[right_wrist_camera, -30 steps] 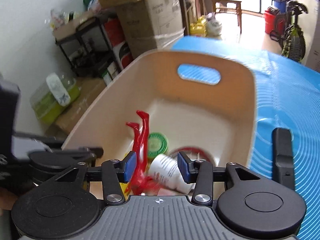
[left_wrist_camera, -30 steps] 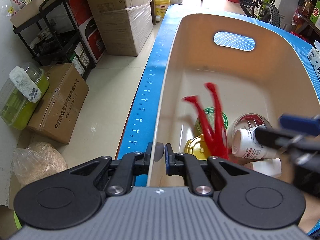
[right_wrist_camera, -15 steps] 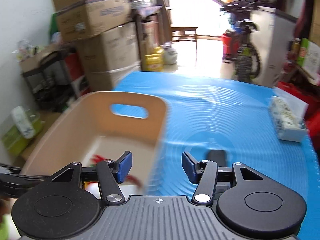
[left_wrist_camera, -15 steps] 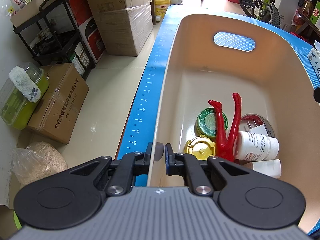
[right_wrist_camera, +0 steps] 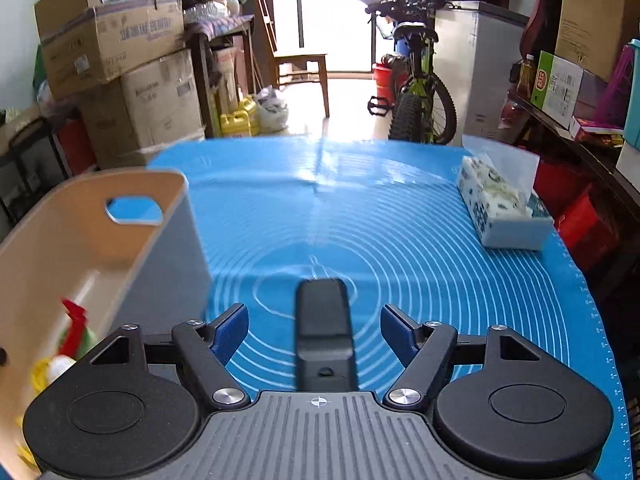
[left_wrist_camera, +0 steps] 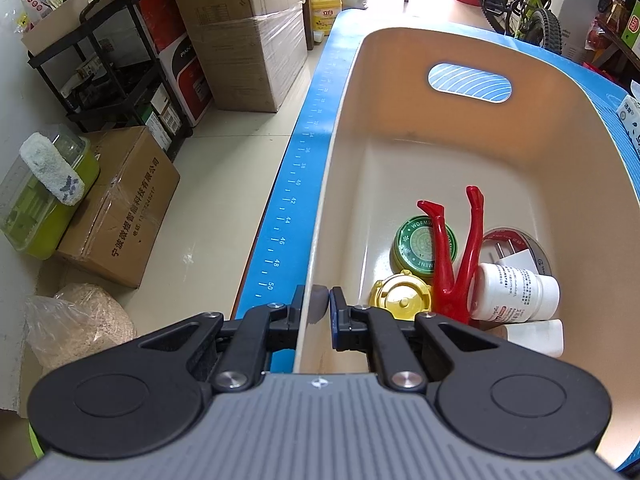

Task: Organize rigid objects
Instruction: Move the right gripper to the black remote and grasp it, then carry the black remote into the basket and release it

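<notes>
Beige plastic bin (left_wrist_camera: 400,92): sits at the left edge of the blue mat (right_wrist_camera: 400,220); your left gripper (left_wrist_camera: 320,312) pinches its near-left wall, jaws all but shut on the rim, steadying it.
Green round tin (left_wrist_camera: 416,244): flat on the bin floor, left of the pile. Counts as stowed.
Gold lid (left_wrist_camera: 400,300): just in front of the green tin, close to your left gripper. Stowed.
Red clip (left_wrist_camera: 456,264): plastic, shaped like a pair of legs, feet up, leaning between the tin and the bottle. Stowed.
White bottle (left_wrist_camera: 516,292): on its side, printed label up, touching the red clip. Stowed.
Tape roll (left_wrist_camera: 532,244): partly hidden behind the bottle; what it is exactly you cannot tell for sure.
Second white item (left_wrist_camera: 536,336): under the bottle, mostly hidden.
Black bar (right_wrist_camera: 324,328): the one loose task thing in view, flat on the mat to the right of the bin, lying lengthwise toward you.
Right gripper (right_wrist_camera: 316,328): your jaws have just been opening and stand wide, one either side of the black bar, pads clear of it; nothing held.
Tissue pack (right_wrist_camera: 500,208): far right on the mat, soft goods, likely not yours to sort.
Progress: well along, by the look of it; the bar is left to grip and carry to the bin.
</notes>
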Available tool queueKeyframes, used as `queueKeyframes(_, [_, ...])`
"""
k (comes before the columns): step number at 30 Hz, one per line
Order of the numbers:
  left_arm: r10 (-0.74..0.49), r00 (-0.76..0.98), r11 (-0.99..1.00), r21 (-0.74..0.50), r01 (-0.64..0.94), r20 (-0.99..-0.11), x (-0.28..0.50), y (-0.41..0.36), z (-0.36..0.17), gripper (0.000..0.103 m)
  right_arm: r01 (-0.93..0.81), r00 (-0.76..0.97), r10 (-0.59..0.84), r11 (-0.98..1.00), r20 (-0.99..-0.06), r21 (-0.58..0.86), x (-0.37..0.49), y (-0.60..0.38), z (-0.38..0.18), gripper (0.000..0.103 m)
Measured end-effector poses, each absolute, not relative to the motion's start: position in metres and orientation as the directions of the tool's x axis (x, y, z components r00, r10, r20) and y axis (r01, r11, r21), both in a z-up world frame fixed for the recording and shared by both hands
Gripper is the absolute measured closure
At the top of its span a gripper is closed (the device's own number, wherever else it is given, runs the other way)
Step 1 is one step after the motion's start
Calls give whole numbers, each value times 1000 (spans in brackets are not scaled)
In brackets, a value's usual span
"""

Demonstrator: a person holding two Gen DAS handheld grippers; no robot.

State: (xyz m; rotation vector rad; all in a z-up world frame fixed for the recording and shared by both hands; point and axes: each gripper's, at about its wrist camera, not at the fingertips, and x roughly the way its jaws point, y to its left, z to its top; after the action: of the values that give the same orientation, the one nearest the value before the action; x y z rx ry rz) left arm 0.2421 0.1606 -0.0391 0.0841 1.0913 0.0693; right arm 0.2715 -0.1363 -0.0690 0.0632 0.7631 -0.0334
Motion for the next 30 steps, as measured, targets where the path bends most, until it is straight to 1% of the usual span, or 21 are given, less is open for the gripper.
queueKeyframes(6, [98, 460, 995, 102, -15, -883, 242, 161, -39, 90, 42, 691, -16, 999, -723, 19, 274, -132, -98, 25])
queueKeyframes(10, [97, 460, 995, 102, -15, -883, 242, 161, -39, 90, 50, 682, -9, 998, -731, 35, 277, -133, -113, 26])
queueKeyframes(14, [97, 460, 995, 102, -15, -883, 242, 160, -39, 90, 56, 679, -32, 998, -734, 9, 275, -134, -130, 33])
queueKeyframes(18, [98, 460, 995, 103, -15, -883, 242, 161, -39, 90, 46, 718, -28, 999, -695, 7, 269, -132, -131, 37])
queueKeyframes(22, [98, 460, 995, 103, -15, -883, 242, 161, -39, 90, 25, 743, -12, 1000, -670, 10, 265, -128, -132, 49])
queueKeyframes(30, [98, 460, 995, 102, -15, -883, 242, 161, -39, 90, 36, 742, -22, 999, -670, 7, 266, -125, -126, 50])
